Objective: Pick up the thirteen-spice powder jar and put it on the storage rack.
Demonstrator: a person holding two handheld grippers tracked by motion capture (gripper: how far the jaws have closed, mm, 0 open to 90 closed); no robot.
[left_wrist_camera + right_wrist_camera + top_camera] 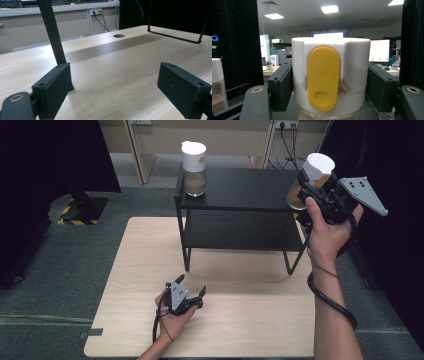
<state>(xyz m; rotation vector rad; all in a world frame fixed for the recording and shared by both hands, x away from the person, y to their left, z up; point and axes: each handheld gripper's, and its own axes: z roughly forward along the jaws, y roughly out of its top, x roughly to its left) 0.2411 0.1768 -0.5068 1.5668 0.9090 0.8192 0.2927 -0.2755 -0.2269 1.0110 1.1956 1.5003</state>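
A clear jar with a white lid [311, 179] and a yellow tab hangs in the air off the right end of the black shelf [240, 190]. My right gripper [315, 187] is shut on it, a jaw pressing each side of its white lid [329, 75]. A second, similar jar [194, 167] stands upright on the shelf's top at the left; its edge shows at the left of the right gripper view [217, 82]. My left gripper [191, 287] rests low on the wooden table [150, 270], open, nothing between its pads [53, 88].
The black two-tier shelf stands on the far half of the table; one of its legs [52, 35] rises just beyond my left jaw. A round cable hole [119, 36] is in the tabletop. Dark curtains hang at both sides.
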